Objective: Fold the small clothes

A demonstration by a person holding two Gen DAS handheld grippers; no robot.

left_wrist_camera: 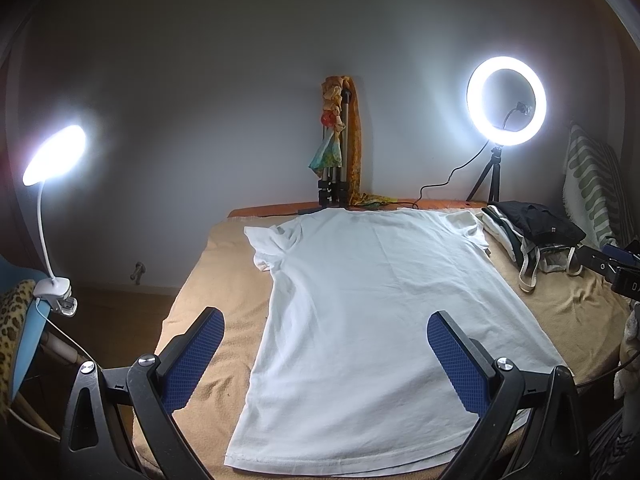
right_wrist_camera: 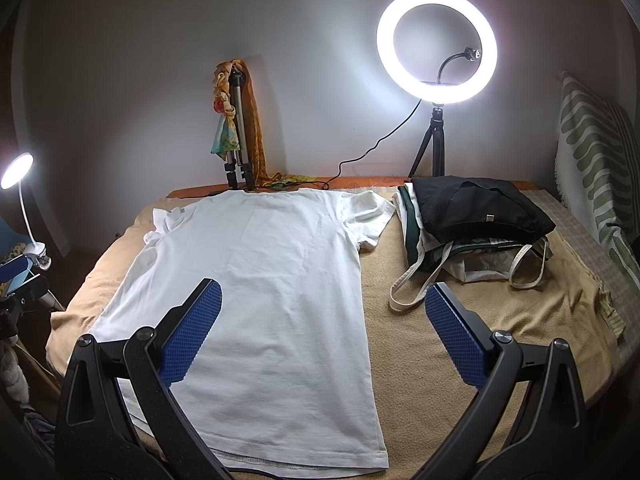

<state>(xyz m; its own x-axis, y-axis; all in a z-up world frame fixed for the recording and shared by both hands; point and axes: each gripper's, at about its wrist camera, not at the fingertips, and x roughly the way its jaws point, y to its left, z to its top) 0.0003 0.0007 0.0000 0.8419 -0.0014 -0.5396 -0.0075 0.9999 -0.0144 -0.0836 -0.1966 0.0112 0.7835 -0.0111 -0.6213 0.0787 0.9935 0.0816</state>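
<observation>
A white T-shirt lies flat on the tan blanket, hem toward me and collar toward the wall. It also shows in the right wrist view. My left gripper is open and empty, hovering above the shirt's lower left part. My right gripper is open and empty above the shirt's right edge, its left pad over the shirt and its right pad over the blanket. The right gripper shows at the right edge of the left wrist view.
A pile of clothes with a black garment on top and a strapped cloth bag lies right of the shirt. A ring light, a folded tripod with scarves, a clip lamp and a green-patterned cushion surround the bed.
</observation>
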